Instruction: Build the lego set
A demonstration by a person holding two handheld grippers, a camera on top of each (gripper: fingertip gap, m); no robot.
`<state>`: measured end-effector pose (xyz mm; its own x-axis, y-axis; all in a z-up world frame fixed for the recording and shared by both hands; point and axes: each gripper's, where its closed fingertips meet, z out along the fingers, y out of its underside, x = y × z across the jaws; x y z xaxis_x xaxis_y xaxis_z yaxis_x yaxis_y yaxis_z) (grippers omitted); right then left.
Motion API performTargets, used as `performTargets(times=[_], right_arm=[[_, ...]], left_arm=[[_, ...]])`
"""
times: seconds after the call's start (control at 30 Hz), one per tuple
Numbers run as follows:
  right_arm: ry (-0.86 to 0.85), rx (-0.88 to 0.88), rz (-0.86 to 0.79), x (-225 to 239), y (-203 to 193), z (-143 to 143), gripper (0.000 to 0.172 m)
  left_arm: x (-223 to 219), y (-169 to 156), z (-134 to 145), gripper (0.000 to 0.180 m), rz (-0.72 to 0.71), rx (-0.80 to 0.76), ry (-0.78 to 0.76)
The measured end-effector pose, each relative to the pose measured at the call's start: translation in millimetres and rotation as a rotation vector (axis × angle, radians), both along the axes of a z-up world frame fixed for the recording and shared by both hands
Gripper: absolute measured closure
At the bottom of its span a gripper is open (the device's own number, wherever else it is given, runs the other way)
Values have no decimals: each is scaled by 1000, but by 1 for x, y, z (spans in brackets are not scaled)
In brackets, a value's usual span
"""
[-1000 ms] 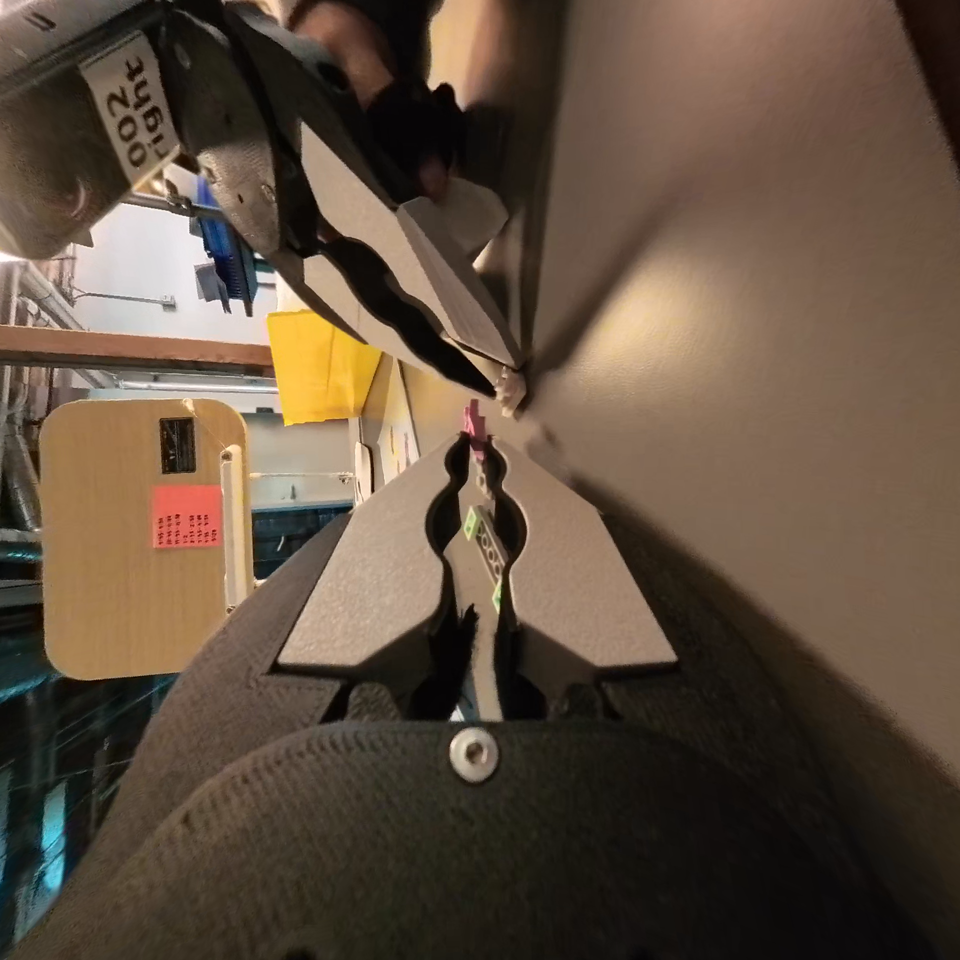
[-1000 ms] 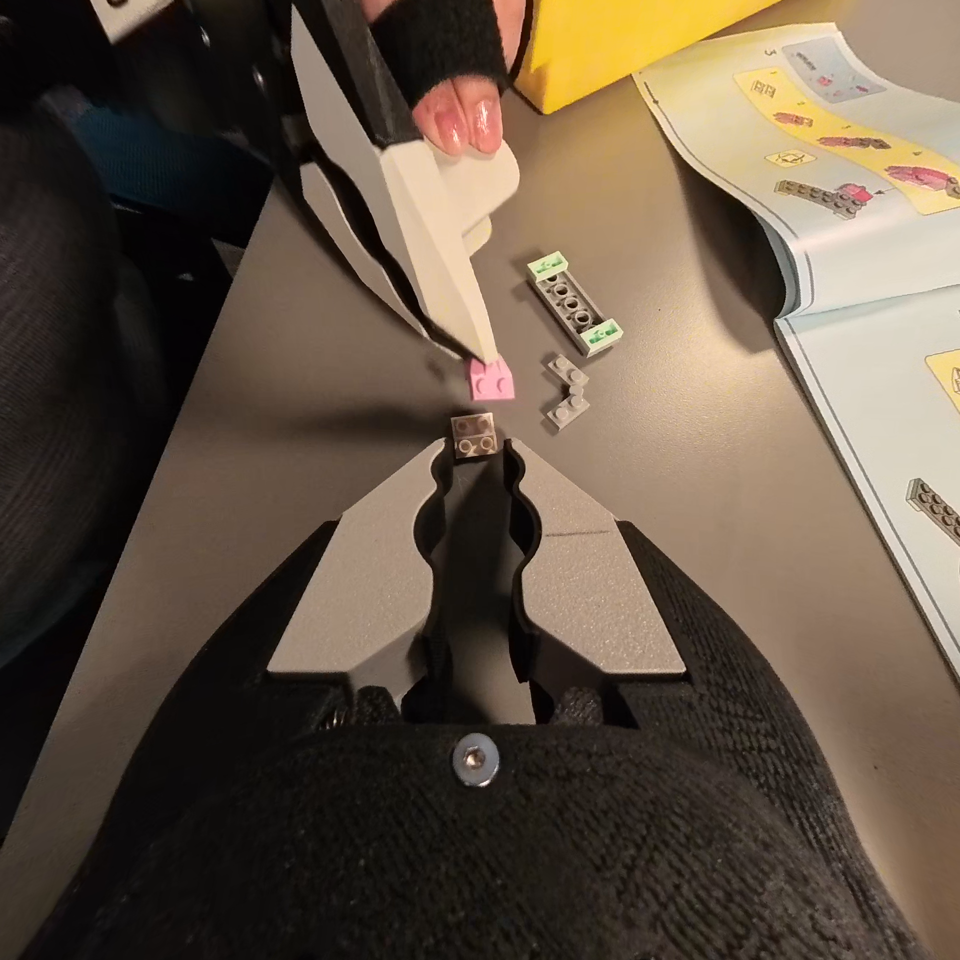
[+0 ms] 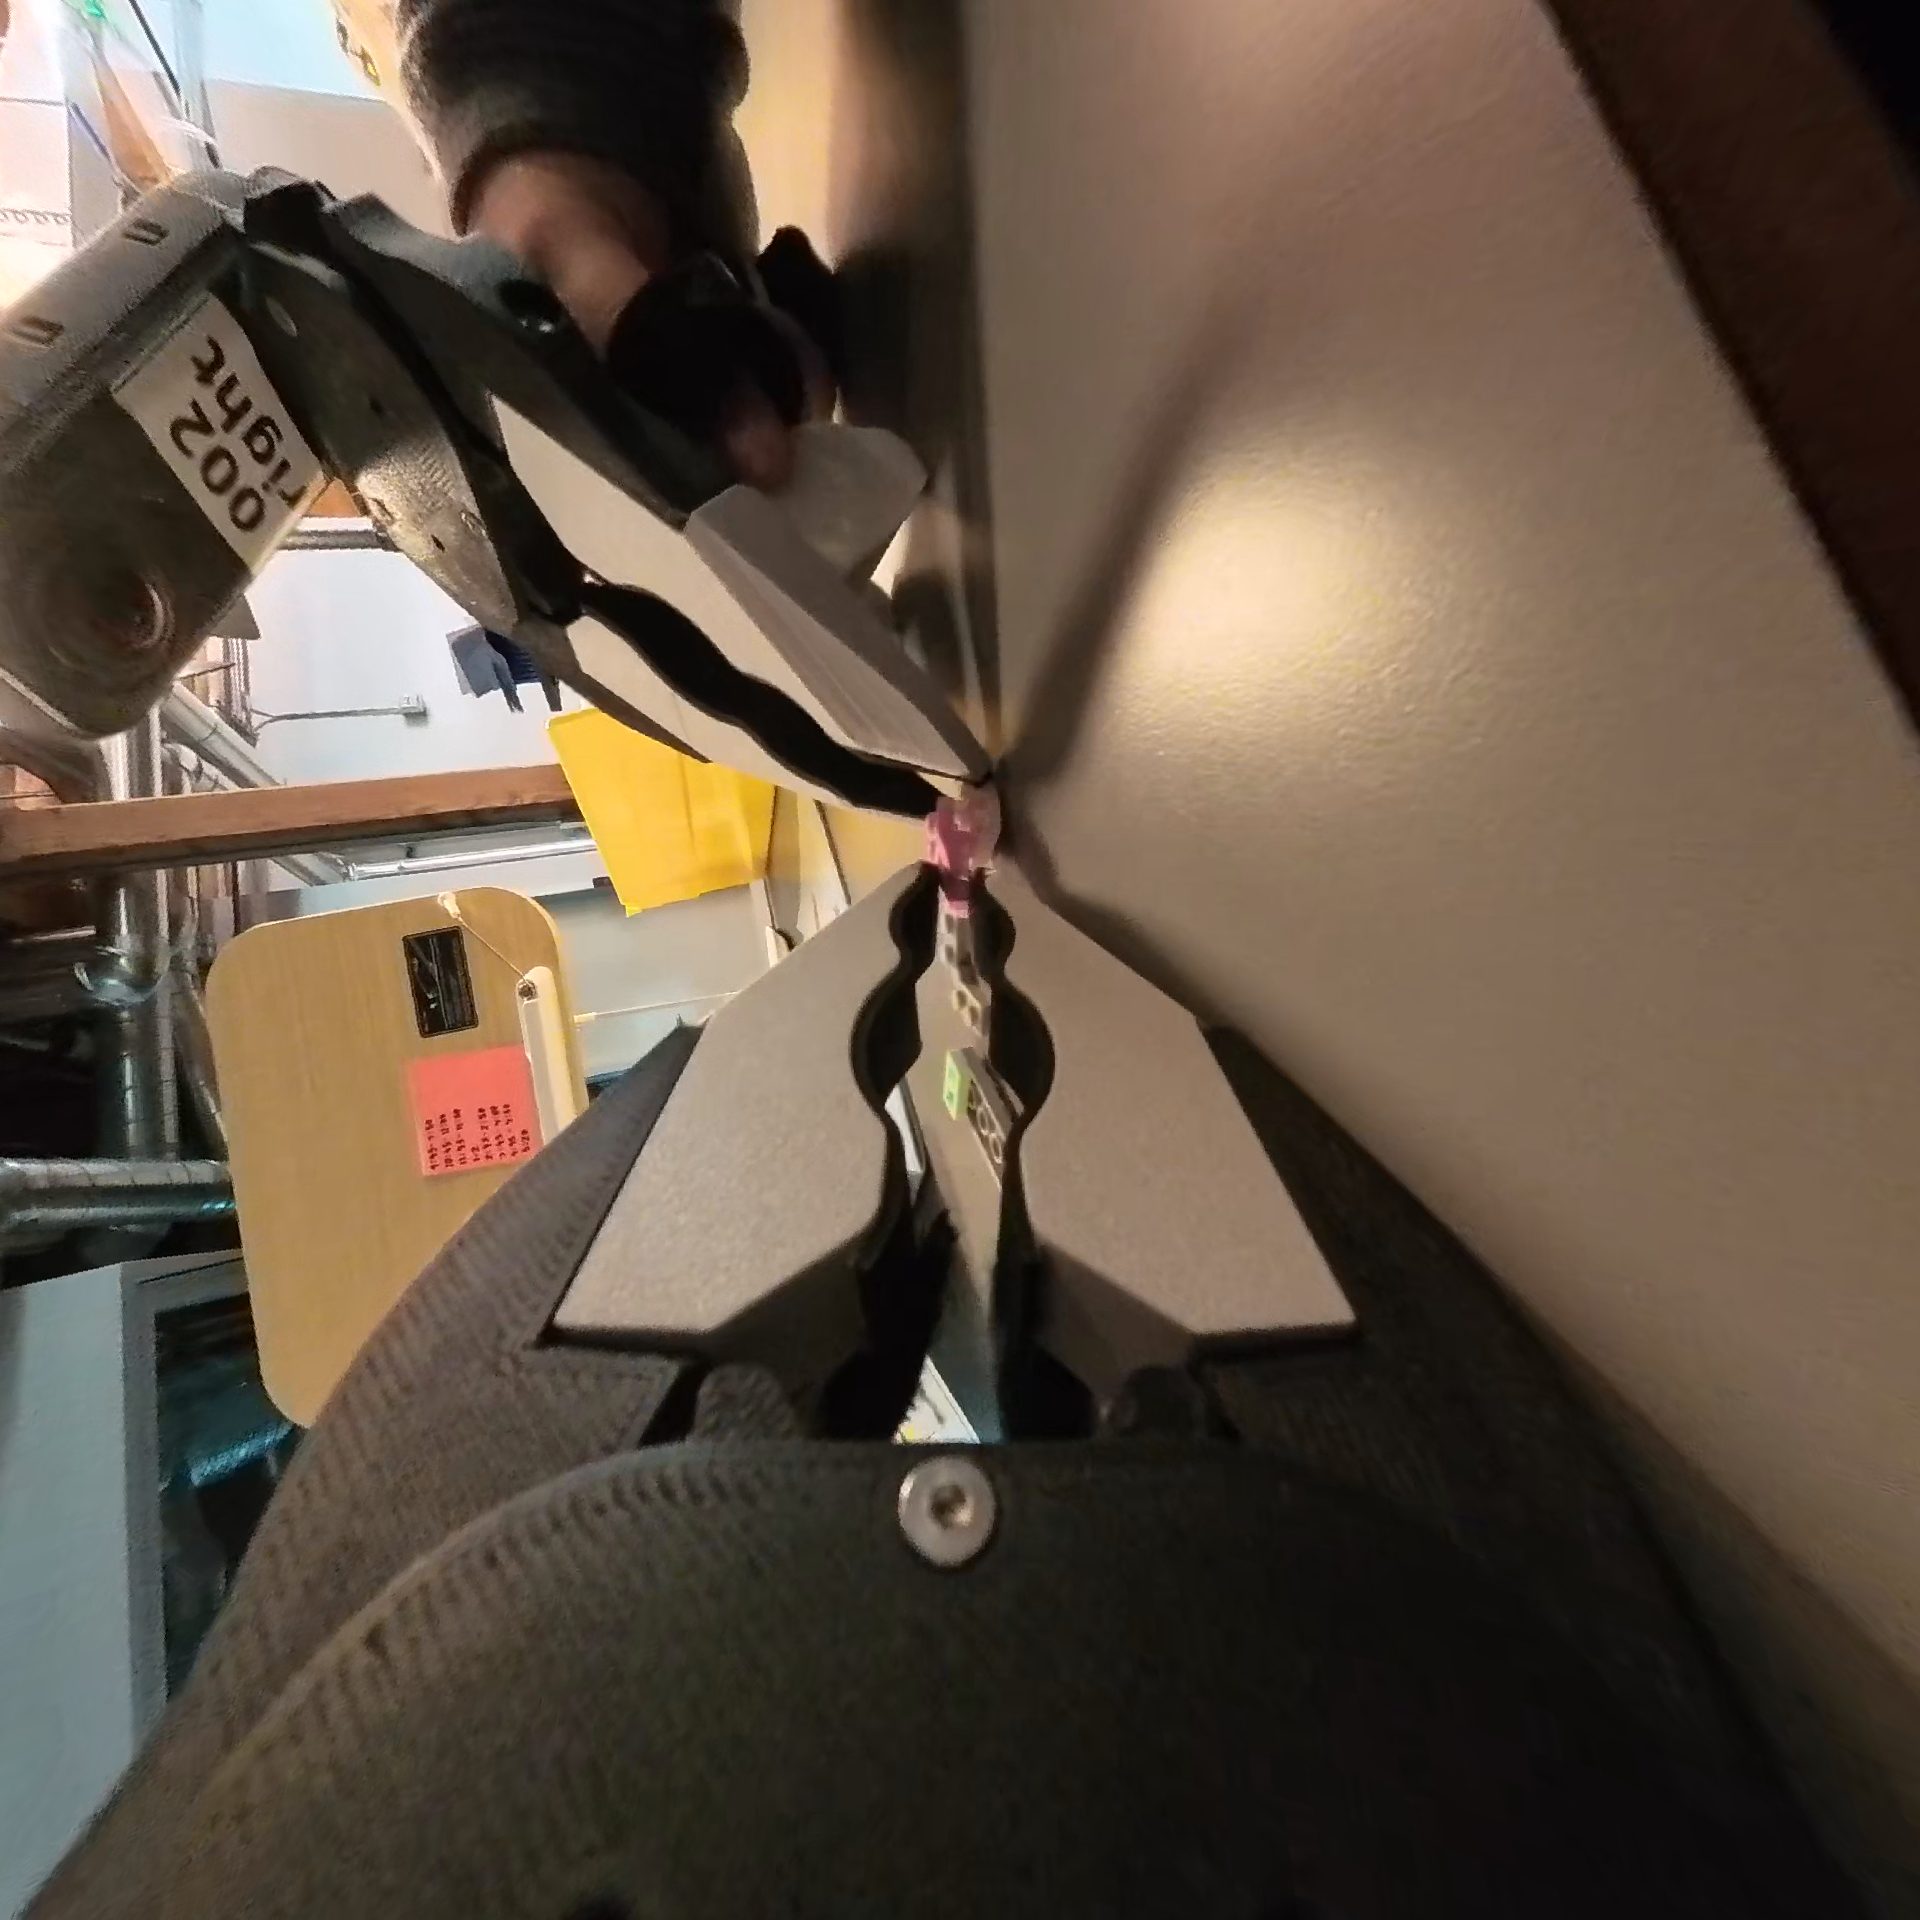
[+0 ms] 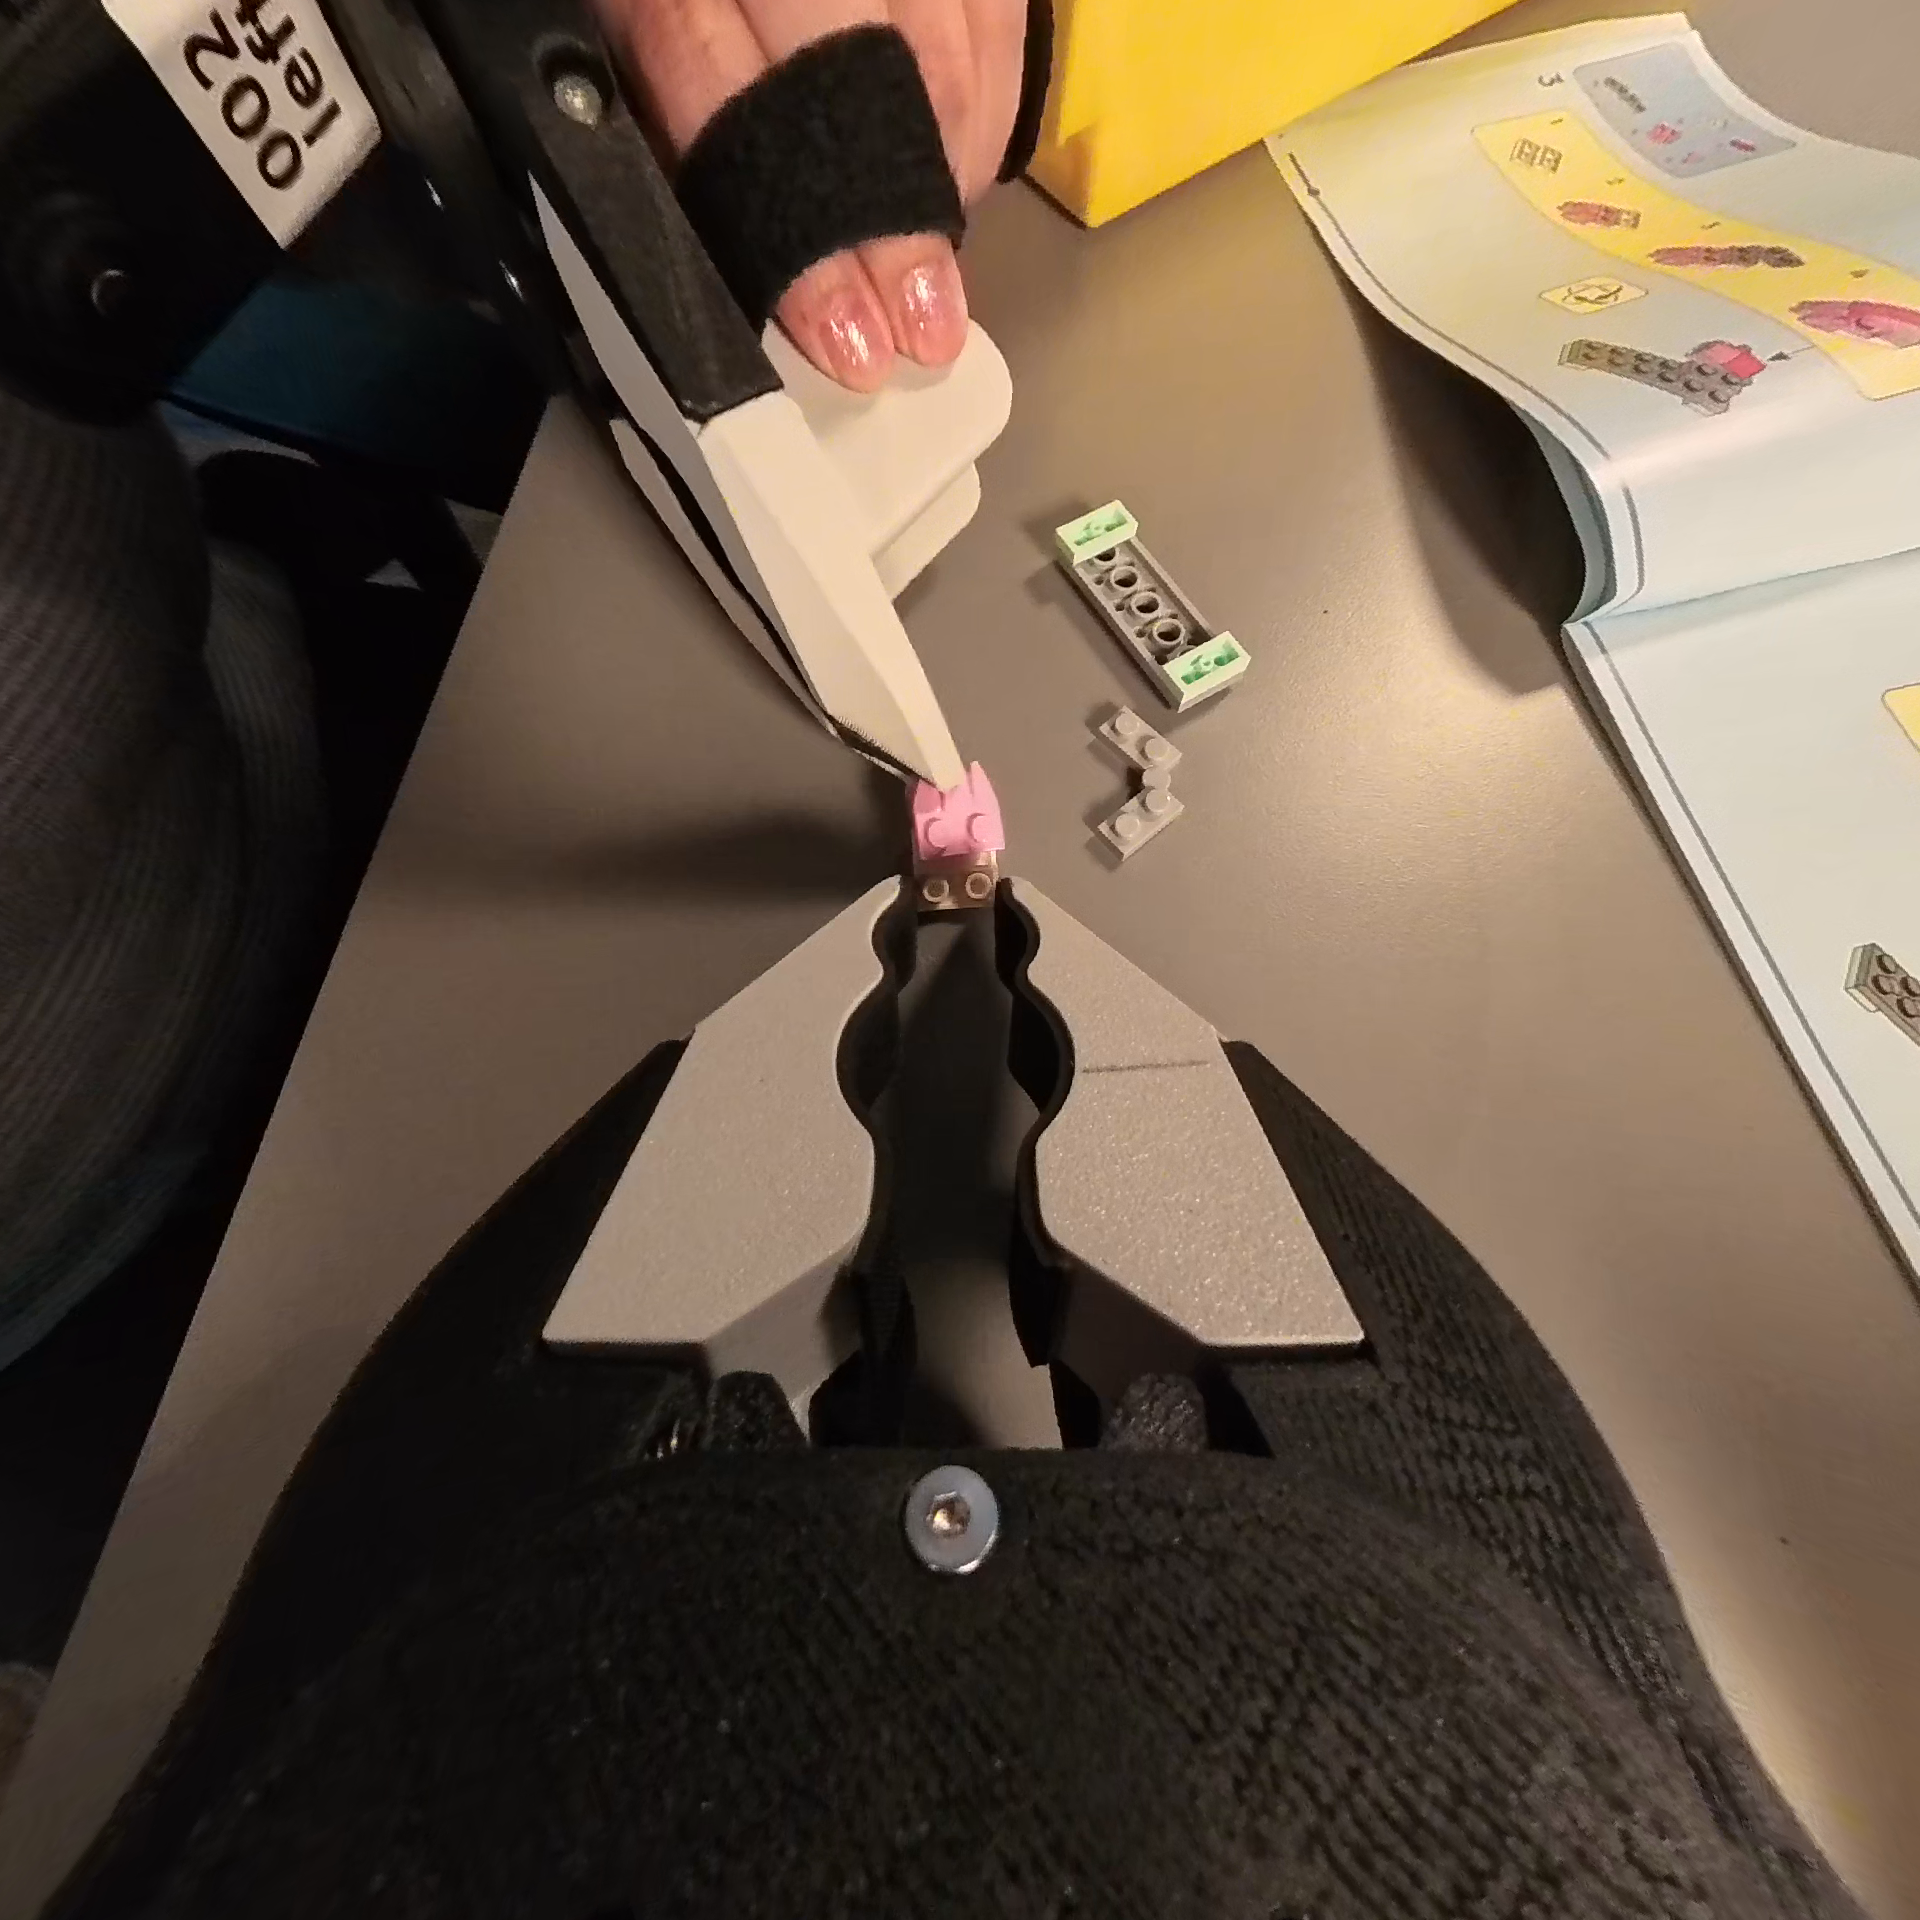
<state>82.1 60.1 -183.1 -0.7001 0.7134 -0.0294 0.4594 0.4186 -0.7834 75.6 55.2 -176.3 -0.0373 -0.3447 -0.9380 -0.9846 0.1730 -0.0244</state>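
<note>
Two tools meet at frame centre: the right tool (image 4: 951, 896) grips a gray brick (image 4: 956, 891), its long axis across the frame, studs facing the camera; the left tool (image 4: 928, 774) pinches a pink brick (image 4: 958, 824) touching it above the worktop (image 4: 1351, 1039).

Dim warm light pools on the grey table (image 3: 1351, 582); long soft shadows, blurred far edges, wide-angle bending

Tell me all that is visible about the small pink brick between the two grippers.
The pink brick is a small plastic building piece with two round studs showing on its face. The left gripper pinches its far end between closed fingertips. Its near edge overlaps and appears to touch the small grey plate held between the right gripper's fingertips. It seems raised slightly above the grey table, casting a shadow there.
</note>
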Motion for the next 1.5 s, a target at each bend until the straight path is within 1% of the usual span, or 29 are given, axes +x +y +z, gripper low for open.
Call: performTargets(times=[0.17,0.4,0.67,0.77,1.07,1.2,1.5], right_arm=[[-8,-9,-2,0,0,0,159],[-1,1,0,1,0,0,159],[-4,-11,67,9,-6,1,159],[-15,-12,80,11,-7,0,159],[-19,-20,93,14,-7,0,159],[-25,-25,107,16,-8,0,159],[-23,-23,106,16,-8,0,159]], left_arm=[[0,0,1,172,8,3,-1],[1,-1,-2,176,-4,-21,-2],[10,-9,-1,176,-90,-38,-41],[19,-15,-4,176,-138,-83,-83],[19,-14,-3,176,-179,-54,-39],[10,-9,1,176,-137,-17,-2],[16,-10,-3,176,-155,-37,9]])
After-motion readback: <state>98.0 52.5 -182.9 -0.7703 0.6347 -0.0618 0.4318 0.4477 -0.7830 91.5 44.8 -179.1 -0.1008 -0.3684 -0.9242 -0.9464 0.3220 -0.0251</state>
